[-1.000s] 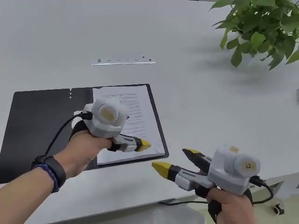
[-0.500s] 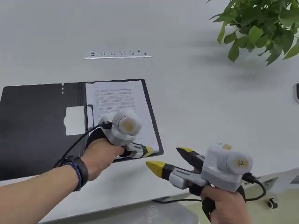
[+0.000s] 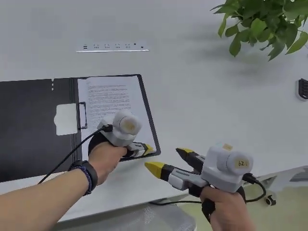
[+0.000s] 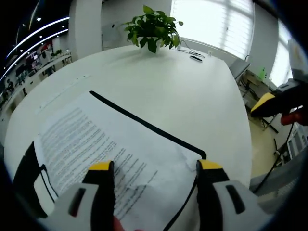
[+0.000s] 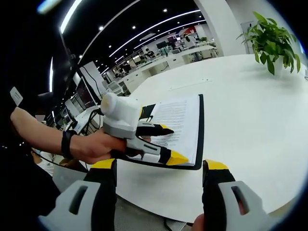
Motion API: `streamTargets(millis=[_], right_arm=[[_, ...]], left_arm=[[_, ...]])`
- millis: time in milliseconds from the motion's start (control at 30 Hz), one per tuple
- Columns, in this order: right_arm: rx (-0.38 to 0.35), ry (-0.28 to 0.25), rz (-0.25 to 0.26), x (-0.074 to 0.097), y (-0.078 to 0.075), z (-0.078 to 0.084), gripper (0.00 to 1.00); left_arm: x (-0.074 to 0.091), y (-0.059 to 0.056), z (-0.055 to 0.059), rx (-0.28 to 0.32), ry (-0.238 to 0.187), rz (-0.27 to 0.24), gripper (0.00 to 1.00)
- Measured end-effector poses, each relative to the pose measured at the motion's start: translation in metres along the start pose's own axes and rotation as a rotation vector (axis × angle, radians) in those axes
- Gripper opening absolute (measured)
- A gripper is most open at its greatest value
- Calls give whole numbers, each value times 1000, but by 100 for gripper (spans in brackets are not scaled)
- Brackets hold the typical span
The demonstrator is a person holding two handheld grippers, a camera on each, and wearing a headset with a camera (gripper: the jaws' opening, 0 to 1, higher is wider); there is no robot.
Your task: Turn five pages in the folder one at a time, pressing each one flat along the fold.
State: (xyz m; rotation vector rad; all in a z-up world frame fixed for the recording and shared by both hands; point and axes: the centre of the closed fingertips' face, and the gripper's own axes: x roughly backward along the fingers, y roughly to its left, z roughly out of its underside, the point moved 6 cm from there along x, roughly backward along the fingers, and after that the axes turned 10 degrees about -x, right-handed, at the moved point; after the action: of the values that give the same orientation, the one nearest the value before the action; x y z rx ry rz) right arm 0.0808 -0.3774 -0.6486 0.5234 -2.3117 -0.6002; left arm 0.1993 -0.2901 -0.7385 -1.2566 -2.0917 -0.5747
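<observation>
A black folder (image 3: 29, 144) lies open on the white table, with a printed page (image 3: 113, 98) on its right half. My left gripper (image 3: 144, 148) hovers low over that page's lower right corner, its jaws open; from its own camera the page (image 4: 96, 139) spreads under the open left gripper (image 4: 155, 166). My right gripper (image 3: 168, 161) is open and holds nothing, just right of the folder near the table's front edge. Ahead of the right gripper (image 5: 160, 164), its own view takes in the left gripper (image 5: 144, 139) and the page (image 5: 180, 118).
A potted plant (image 3: 262, 24) stands at the far right. A power strip (image 3: 112, 46) is set in the table beyond the folder. A small dark object (image 3: 303, 89) sits at the right edge. A white card (image 3: 66, 119) lies on the folder's left cover.
The head camera has shifted. My left gripper has slid down the page toward its lower right corner. The right gripper has kept its place beside the folder.
</observation>
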Motion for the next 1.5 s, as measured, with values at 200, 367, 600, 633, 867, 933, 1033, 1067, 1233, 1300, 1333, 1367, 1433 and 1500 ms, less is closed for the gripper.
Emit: streamTargets(millis=[200,367,600,633,867,933,1033,1067,1233,1300,1333,1367,1433,1500], right_arm=[[11,20,-8,-9,-6,-2,71],[3,13,-24,-21,-9,-9,71],[-16,20,-54,-43,-16,-13,68],[-13,29,-56,-48,-18,-13,68],[14,58,-71,-75,-27,-22,66],[-9,57,-84,-84,-31,-23,66],[24,93,-91,-94,-35,-23,66],[26,97,-90,-97,-36,-23,66],[-35,89,-134,-113,-41,-27,65],[-62,89,-145,-117,-42,-27,65],[-75,83,-148,-118,-42,-27,65],[-90,76,-153,-119,-42,-28,64],[-110,64,-161,-120,-41,-28,63],[-138,57,-169,-120,-41,-26,62]], left_arm=[[1,5,3,-15,-17,-5,66],[2,9,2,13,-25,3,62],[6,15,6,68,-49,-4,53],[7,16,6,71,-48,-5,52],[12,16,11,91,-57,-11,47],[13,16,11,102,-62,-9,47],[15,15,12,105,-59,-6,46],[15,15,12,105,-58,-4,46],[20,14,17,111,-60,-9,44],[21,14,19,112,-61,-11,43],[21,13,20,113,-62,-12,43],[22,13,20,116,-63,-11,43],[23,12,21,120,-63,-8,43],[24,11,23,124,-61,-7,43]])
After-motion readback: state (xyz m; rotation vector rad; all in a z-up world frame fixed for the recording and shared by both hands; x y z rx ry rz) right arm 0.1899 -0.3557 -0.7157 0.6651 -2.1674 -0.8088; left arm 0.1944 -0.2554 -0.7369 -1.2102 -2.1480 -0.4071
